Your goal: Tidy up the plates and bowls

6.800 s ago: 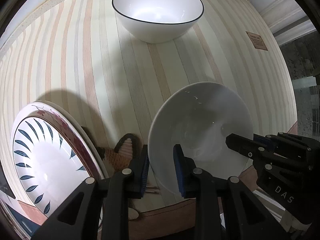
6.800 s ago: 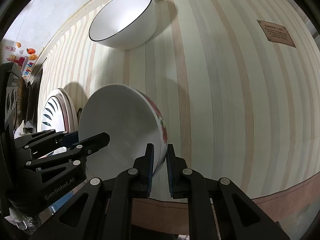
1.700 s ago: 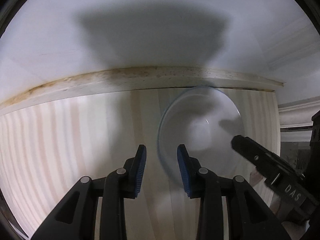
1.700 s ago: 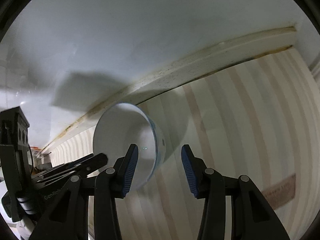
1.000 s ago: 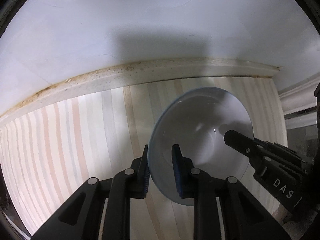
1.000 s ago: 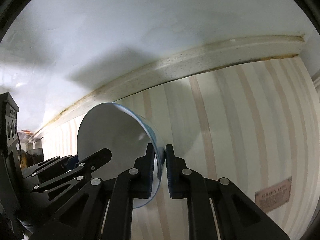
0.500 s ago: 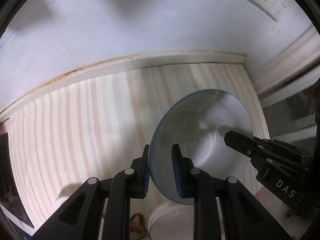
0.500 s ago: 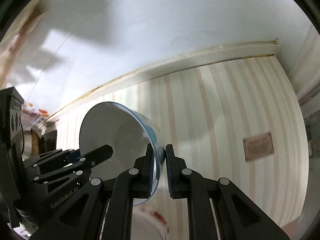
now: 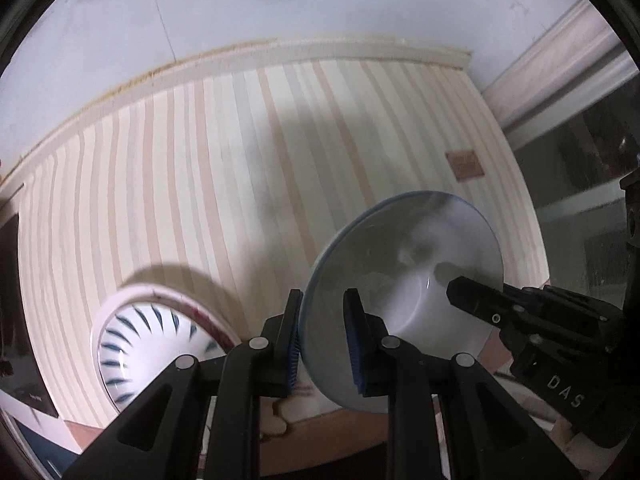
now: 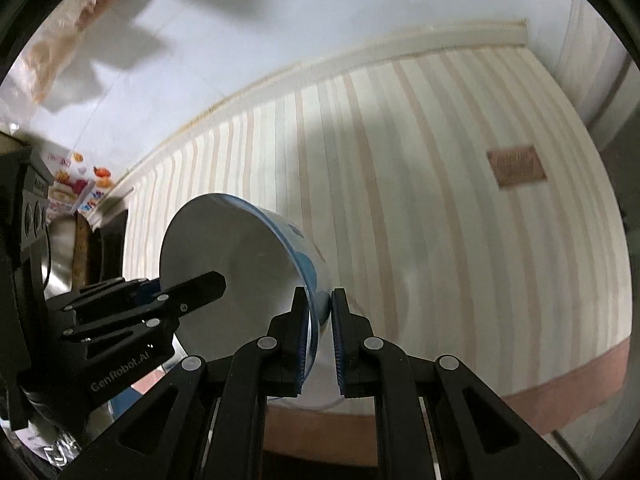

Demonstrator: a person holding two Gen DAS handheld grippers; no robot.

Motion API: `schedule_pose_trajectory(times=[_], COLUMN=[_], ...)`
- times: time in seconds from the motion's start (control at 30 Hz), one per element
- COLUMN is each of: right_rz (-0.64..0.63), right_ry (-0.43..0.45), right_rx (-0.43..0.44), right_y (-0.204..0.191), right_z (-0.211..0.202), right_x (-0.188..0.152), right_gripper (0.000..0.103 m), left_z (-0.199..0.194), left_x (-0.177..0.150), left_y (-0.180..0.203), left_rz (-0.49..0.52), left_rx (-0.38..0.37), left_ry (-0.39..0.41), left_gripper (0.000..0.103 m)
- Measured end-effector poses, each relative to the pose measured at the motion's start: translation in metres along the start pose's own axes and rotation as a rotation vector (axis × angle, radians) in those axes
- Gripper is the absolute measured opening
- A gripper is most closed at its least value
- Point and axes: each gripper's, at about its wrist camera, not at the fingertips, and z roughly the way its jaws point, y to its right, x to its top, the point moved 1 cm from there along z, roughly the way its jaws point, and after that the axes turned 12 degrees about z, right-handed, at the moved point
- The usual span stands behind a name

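Observation:
A white bowl with a blue rim and blue pattern outside is held in the air over the striped tablecloth by both grippers. My left gripper is shut on its near-left rim. My right gripper is shut on the opposite rim of the bowl; its fingers show at the right of the left wrist view. A stack of plates, the top one white with blue leaf marks, lies on the cloth to the left of the bowl.
The striped tablecloth reaches back to a white wall with a cream ledge. A brown label is on the cloth at the right. The table's front edge is close below. Dark items and a metal pot stand at the far left.
Both grippers closed on the blue-rimmed bowl near the wall, lifted it and carried it back toward the table's front. The plate stack has come into view at the lower left.

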Motion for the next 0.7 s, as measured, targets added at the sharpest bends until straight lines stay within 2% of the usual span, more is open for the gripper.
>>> schedule_pose_trajectory(times=[0.27, 0.7], right_rz=[0.028, 0.057], right_ry=[-0.069, -0.107], right_rx=[-0.035, -0.089], right_y=[0.018, 0.028], right_z=[0.029, 0.044], right_x=[-0.033, -0.036], right_gripper=[0.013, 0.014], left_z=[0.025, 0.044], left_x=[-0.024, -0.027], left_y=[0.005, 0.007], left_rz=[0.024, 0.063], left_rx=[0.004, 0.024], left_ry=[-0.076, -0.141], left_gripper=[0.018, 0.018])
